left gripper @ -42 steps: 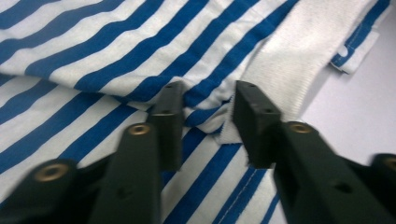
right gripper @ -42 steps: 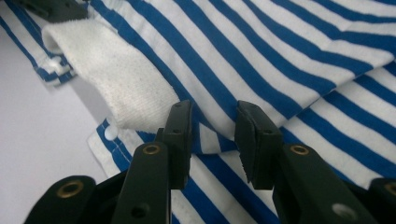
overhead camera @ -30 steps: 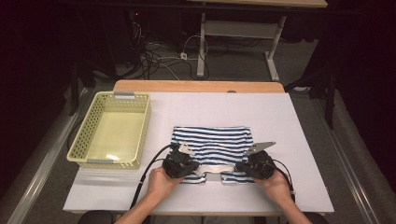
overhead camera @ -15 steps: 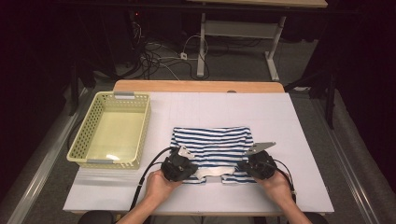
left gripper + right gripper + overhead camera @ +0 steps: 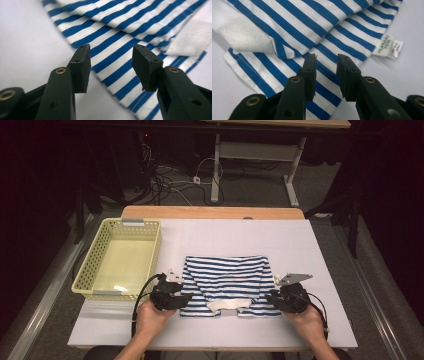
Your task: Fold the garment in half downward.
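Your hands cover the rear of both tools in the high view, and the forearms are cut off at the bottom edge. The print on the small white sewn-in label (image 5: 388, 46) is too blurred to read in the right gripper view. How many layers the garment has cannot be told.

The blue-and-white striped knit garment (image 5: 227, 282) lies folded and roughly flat at the near middle of the white-covered table (image 5: 330, 255), between your two tools. Its fabric is soft, with even horizontal stripes and a stitched hem along the near edge. A plain white fleecy patch (image 5: 223, 304), the inner face of the cloth, is turned out at the near edge; the left gripper view shows it at upper right (image 5: 190, 40).

Your left claw (image 5: 110, 67) stands open, with a wide gap between its black jaws, over the garment's left near edge where the stripes meet the bare table. The jaw pads are flat, matte rectangular blocks on smooth black arms with brass-coloured rivets. In the high view this left claw (image 5: 186, 297) sits at the garment's left near corner.

Your right claw (image 5: 326, 75) is also open, with a narrower gap, over the garment's right near corner; whether the pads touch the cloth cannot be told. In the high view it (image 5: 272, 296) carries a grey three-cornered plate.

A pale yellow perforated plastic basket (image 5: 87, 270), rectangular with grey end handles, stands on the table's left side, apart from the garment.
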`<action>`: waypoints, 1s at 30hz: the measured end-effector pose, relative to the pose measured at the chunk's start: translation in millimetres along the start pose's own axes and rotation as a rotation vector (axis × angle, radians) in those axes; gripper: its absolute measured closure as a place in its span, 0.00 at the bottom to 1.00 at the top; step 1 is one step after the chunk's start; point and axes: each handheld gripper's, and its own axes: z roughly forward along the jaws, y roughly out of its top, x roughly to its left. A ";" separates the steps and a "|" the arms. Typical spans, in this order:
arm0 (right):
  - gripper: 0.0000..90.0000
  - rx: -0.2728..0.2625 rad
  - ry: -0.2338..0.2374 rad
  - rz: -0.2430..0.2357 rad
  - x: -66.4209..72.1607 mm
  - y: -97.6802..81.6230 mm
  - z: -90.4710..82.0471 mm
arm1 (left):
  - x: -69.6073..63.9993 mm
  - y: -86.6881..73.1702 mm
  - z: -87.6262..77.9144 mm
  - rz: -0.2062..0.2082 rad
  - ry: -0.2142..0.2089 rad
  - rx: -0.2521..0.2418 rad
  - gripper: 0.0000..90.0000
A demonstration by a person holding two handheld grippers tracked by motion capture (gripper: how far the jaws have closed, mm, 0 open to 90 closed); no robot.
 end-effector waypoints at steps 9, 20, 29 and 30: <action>0.75 0.008 -0.022 0.033 -7.4 -14.6 -7.4 | 8.1 -6.1 9.8 -0.053 -0.004 0.047 0.56; 0.99 0.043 0.021 0.025 -5.9 -15.0 -4.2 | 4.1 -5.8 9.1 -0.025 -0.075 0.085 0.95; 0.99 0.037 0.002 0.042 -10.4 -15.8 -10.8 | 2.4 -5.4 -6.4 -0.026 -0.104 0.068 0.95; 0.99 0.038 0.000 0.039 -10.4 -15.9 -10.9 | 2.2 -6.2 -6.7 -0.024 -0.103 0.069 0.95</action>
